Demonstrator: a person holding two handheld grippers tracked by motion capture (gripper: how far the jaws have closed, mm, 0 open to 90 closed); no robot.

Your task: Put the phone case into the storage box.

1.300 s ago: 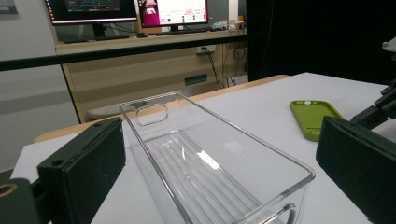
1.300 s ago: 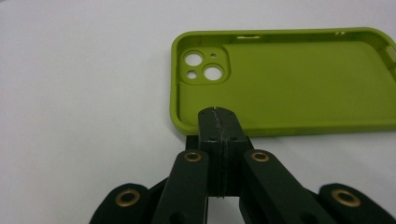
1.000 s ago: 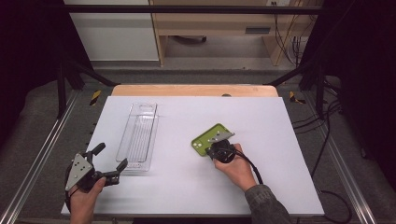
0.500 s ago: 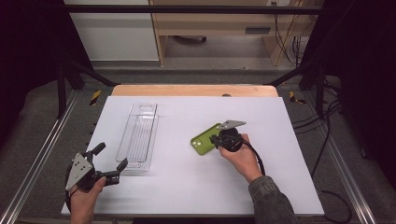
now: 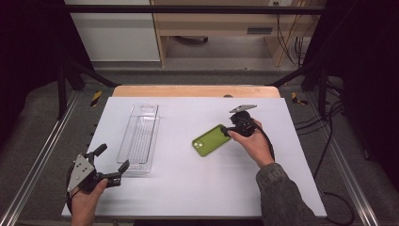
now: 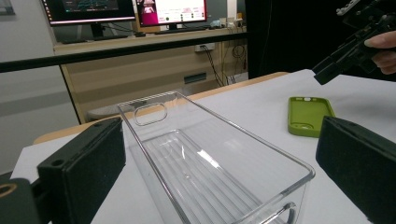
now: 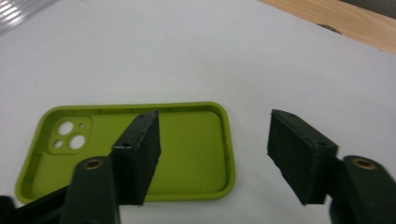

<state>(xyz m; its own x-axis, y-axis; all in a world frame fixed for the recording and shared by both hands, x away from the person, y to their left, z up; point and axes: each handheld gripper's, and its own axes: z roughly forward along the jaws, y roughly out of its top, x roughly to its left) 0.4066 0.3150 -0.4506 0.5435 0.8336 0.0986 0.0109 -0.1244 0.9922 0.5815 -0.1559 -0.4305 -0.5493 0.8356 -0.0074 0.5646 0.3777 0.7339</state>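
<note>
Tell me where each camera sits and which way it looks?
High view: above the table's near edge, looking forward and down; both hands, left tool and right tool show.
Left gripper view: rides the left tool, facing the clear ribbed plastic bin; its open black jaws frame it.
Right gripper view: rides the right tool, looking down; jaws just opened, nothing between.
All three share the green rubbery phone case.

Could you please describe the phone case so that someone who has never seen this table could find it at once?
On the white table, look right of the long clear plastic bin, toward the right gripper. There the phone case lies flat, hollow side up, apart from the gripper's open jaws. It is the one lime-green thing on the table, with camera holes at one corner.
</note>
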